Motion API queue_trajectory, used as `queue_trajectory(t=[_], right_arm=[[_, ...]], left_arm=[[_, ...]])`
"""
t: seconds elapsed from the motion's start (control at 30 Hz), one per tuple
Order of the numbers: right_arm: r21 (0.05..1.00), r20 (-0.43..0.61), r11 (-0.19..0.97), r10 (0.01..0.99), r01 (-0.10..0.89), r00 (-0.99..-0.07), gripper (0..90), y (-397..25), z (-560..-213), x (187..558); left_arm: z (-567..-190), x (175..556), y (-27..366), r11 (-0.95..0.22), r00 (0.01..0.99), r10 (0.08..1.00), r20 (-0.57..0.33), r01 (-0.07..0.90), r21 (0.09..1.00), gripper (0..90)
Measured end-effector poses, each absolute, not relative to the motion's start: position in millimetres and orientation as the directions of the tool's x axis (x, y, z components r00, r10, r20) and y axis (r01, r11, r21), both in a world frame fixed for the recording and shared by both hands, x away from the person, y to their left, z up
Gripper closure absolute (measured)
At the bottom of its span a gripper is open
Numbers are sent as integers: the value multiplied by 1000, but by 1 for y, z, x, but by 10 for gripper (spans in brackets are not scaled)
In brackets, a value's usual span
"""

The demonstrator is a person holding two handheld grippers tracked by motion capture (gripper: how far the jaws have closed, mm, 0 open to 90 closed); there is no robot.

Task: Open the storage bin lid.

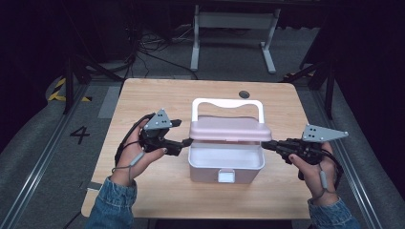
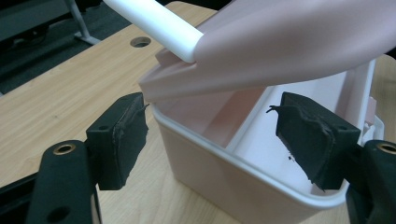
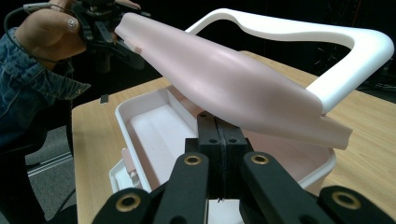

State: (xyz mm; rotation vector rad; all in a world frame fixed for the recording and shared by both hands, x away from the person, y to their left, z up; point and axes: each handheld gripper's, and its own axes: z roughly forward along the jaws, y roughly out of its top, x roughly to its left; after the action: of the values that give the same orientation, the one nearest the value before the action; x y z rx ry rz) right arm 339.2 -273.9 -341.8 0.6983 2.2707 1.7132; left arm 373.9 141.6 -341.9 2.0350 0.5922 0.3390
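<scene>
Now the pink box (image 1: 226,164) stands near the middle of the desk (image 1: 143,95), with its pink lid (image 1: 228,129) raised at an angle above the open white inside. A white handle (image 1: 227,104) is attached to the lid and rises behind it.

The left tool (image 1: 184,141) is at the left end of the box. In the left gripper view its two black pads (image 2: 122,135) are wide apart, one outside the box wall and the other over the inside, and the corner of the lid (image 2: 280,51) hangs just above them. It grips nothing. The right tool (image 1: 267,144) is at the right end of the lid. In the right gripper view its jaws are pressed together directly under the edge of the lid (image 3: 233,88); they seem to hold nothing and perhaps only support the lid from below, but I cannot tell if they touch it.

I judge that the step in hand is to swing the lid on the box, open or shut. To do it well, both ends of the lid should move at the same speed, so that it does not twist on its hinge. The left tool should keep its pads clear of the box rim (image 2: 219,154), because a closing lid could trap them. The box looks light, so any push should be slow and should follow the arc of the hinge, otherwise the box may slide on the desk.
</scene>
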Motion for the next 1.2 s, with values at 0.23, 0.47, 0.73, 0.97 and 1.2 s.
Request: queue_trajectory(t=[0.23, 0.47, 0.73, 0.97, 1.2], right_arm=[[945, 123, 211, 482, 251, -868, 900, -274, -343, 340], [945, 131, 205, 478, 256, -868, 900, -274, -343, 339], [944, 139, 202, 474, 261, -869, 900, -275, -343, 339], [946, 147, 190, 474, 264, -868, 900, -275, -343, 340], [946, 153, 184, 473, 268, -867, 900, -275, -343, 340]], left_arm=[[-350, 376, 128, -410, 855, 518, 1, 247, 878, 257], [-347, 372, 118, -388, 830, 557, 46, 210, 897, 249], [-341, 368, 123, -345, 787, 615, 53, 209, 915, 222], [-336, 364, 122, -336, 788, 609, 90, 153, 929, 242], [-334, 362, 115, -344, 804, 578, 141, 83, 935, 289]])
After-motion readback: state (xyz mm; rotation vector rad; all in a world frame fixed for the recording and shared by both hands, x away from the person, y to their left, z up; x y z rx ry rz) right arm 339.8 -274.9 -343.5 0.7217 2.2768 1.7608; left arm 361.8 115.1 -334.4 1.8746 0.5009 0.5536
